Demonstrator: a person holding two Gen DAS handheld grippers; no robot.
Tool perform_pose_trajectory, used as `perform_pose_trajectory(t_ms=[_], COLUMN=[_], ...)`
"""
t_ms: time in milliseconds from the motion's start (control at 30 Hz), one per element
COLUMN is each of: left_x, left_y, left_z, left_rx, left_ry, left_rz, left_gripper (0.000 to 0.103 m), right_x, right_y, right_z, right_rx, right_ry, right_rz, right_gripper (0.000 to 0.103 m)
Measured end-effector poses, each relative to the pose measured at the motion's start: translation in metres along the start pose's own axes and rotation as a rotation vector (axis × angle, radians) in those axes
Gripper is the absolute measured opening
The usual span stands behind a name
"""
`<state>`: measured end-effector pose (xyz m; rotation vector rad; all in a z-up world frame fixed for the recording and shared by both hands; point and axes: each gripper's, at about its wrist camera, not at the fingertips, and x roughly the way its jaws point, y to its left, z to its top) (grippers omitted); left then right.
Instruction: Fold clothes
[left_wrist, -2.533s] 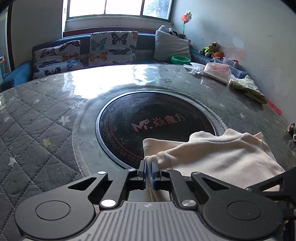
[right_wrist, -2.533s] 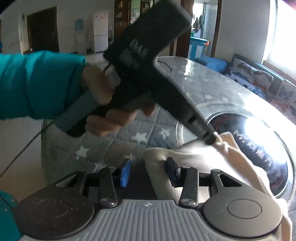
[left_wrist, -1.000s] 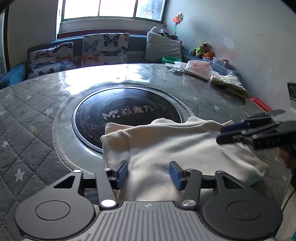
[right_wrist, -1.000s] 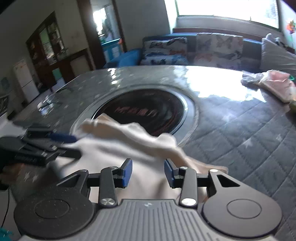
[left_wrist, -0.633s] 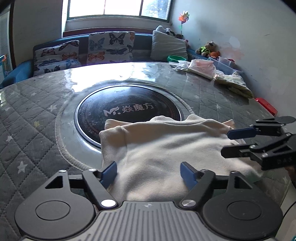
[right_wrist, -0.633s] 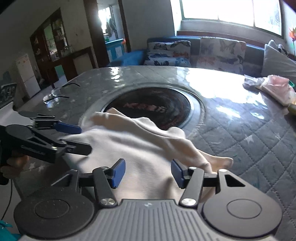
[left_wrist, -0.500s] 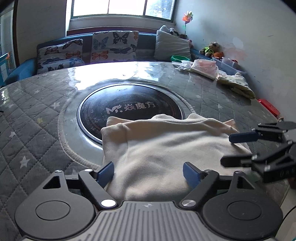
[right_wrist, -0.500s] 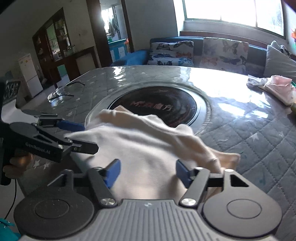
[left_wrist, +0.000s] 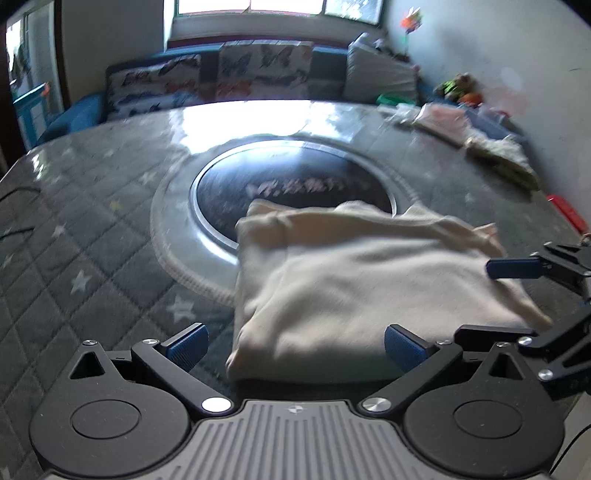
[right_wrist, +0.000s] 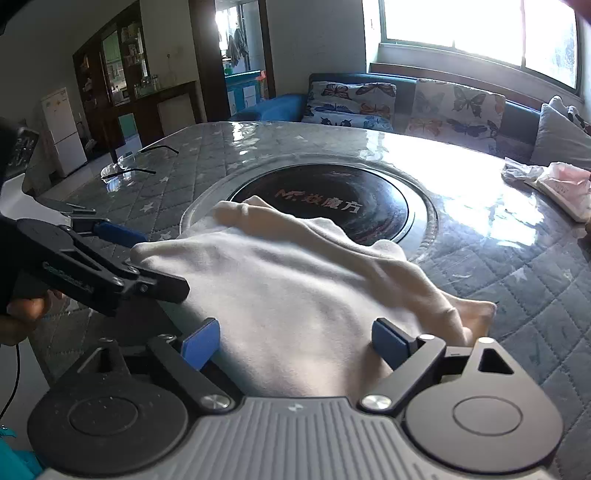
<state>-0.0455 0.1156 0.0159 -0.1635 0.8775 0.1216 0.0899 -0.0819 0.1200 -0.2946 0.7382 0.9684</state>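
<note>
Cream garment (left_wrist: 354, 280), folded, lies on my quilted worktop (left_wrist: 92, 236), partly over the dark round inset (right_wrist: 332, 206).
My left gripper (left_wrist: 295, 345) and right gripper (right_wrist: 295, 343) both have jaws wide, holding nothing; the left view is blurred, the cloth's near edge hidden behind my grippers.

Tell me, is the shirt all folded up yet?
Nearly, it looks like. The cream shirt already lies doubled into a rough rectangle on the table, partly over the dark round plate. Nothing is in hand: the left gripper and right gripper are both open, with the shirt between their fingers. Its far edge is lumpy, so it may need smoothing or one more fold.
</note>
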Motion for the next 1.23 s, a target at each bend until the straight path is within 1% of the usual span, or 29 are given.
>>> perform_pose_trajectory(t_ms=[200,467,867,1233], left_x=[0.005,0.006,0.008,0.007], left_y=[0.008,0.008,0.007,0.010], left_z=[-0.004,-0.002,0.000,0.001], left_rx=[-0.072,-0.087,-0.108,-0.130], left_ry=[0.050,0.063,0.072,0.069], left_rz=[-0.011,-0.005,0.005,-0.006], left_gripper=[0.103,0.103,0.103,0.103], right_x=[0.004,0.009,0.014,0.018], right_y=[0.006,0.014,0.022,0.025], right_z=[-0.003,-0.004,-0.003,-0.002], right_rx=[-0.011,-0.042,-0.076,-0.093], right_ry=[0.012,0.033,0.061,0.079], right_rz=[0.007,-0.002,-0.027,-0.052], right_gripper=[0.096,0.103,0.103,0.103])
